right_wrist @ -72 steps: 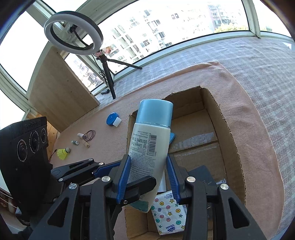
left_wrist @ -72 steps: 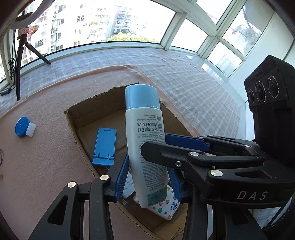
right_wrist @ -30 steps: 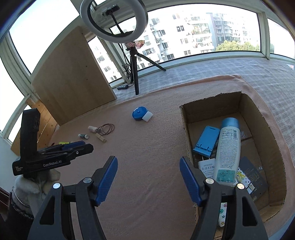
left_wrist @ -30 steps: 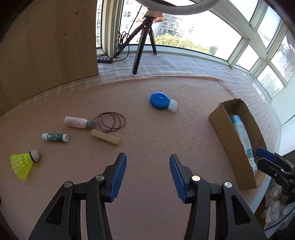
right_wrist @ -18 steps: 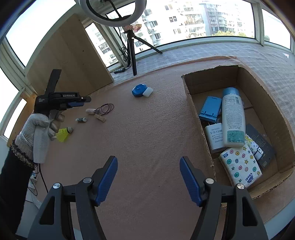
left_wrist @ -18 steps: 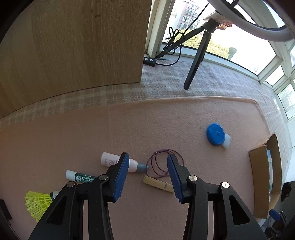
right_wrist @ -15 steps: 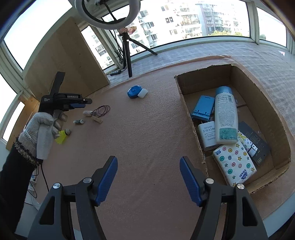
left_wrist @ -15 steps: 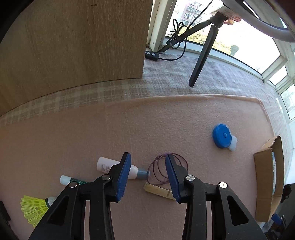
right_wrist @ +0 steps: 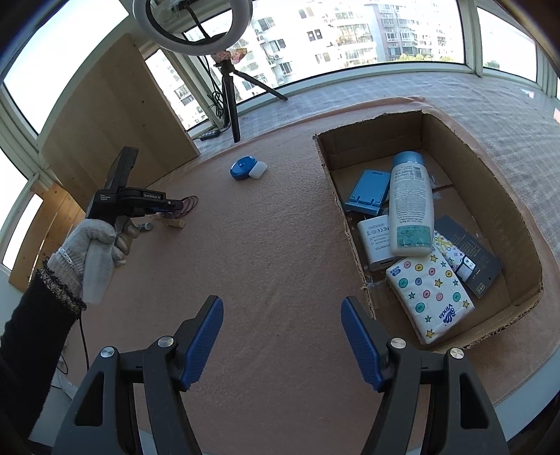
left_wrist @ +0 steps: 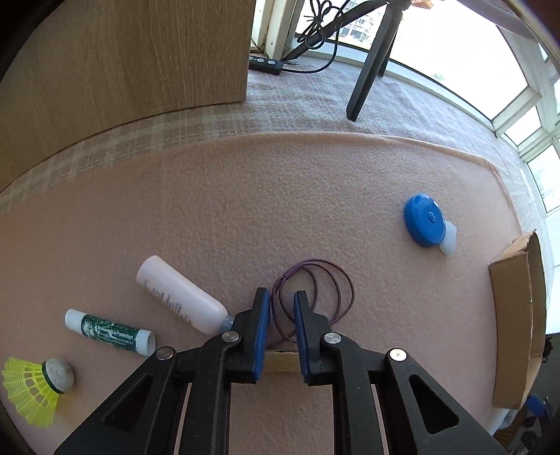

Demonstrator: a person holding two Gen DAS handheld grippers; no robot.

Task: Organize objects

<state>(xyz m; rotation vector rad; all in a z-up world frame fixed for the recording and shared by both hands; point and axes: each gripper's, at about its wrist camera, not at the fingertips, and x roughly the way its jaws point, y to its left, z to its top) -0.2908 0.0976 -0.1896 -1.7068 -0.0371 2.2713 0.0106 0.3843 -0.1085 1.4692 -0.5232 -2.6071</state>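
Down on the worktop [left_wrist: 315, 182], the left hand-held gripper [left_wrist: 281, 308] had just been closing, narrow jaws astride the band [left_wrist: 316, 290], not yet pinching. Thin, limp, light, it looked best nipped at its 9 o'clock loops. Felt; box [left_wrist: 518, 332] at 3 o'clock. The right hand-held gripper [right_wrist: 281, 339] gaped, empty.

I am working in a glazed home balcony: curved windows [right_wrist: 350, 35] show apartment blocks outside, a ring light [right_wrist: 192, 24] stands on a tripod, and a pink mat [right_wrist: 280, 245] holds household bits and a cardboard box [right_wrist: 525, 224].
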